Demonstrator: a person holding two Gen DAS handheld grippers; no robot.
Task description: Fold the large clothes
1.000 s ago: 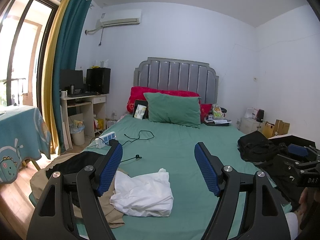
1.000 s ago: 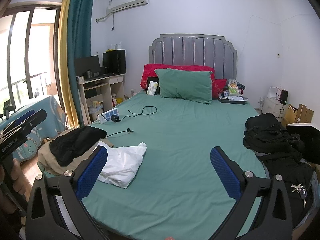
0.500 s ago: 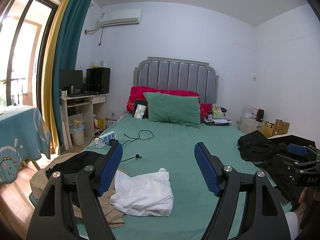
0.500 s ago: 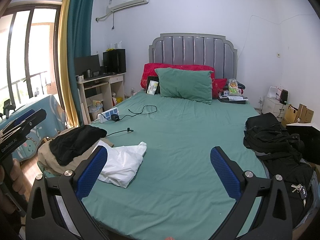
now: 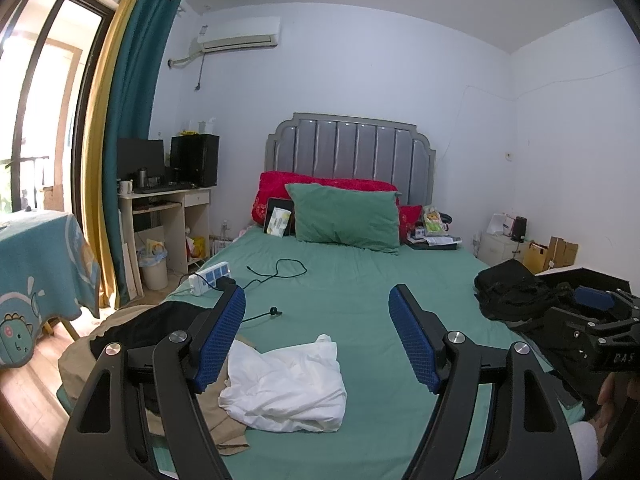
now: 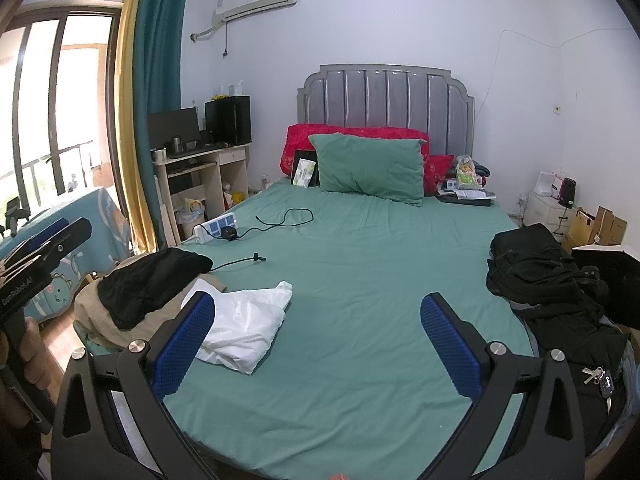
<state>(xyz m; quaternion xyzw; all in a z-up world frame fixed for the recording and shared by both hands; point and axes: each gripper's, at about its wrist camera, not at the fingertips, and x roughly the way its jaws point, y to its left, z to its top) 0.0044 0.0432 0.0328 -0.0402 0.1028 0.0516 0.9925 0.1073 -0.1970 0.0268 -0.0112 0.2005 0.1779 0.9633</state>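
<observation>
Bed (image 6: 360,280), green sheet: white garment (image 5: 286,388) crumpled near-left beside black-and-tan clothes heap (image 6: 136,300), none folded; left hand-held gripper (image 5: 316,344) and right hand-held gripper (image 6: 316,344) both wide, empty; folding judged unstarted.

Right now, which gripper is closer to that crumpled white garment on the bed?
Left. The left gripper hangs open right over the white garment; the right gripper is open too, with the garment off to its left side.

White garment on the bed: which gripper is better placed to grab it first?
Left, probably. The white garment lies between the open left gripper's fingers, just ahead; for the open right gripper it sits off to the left.
</observation>
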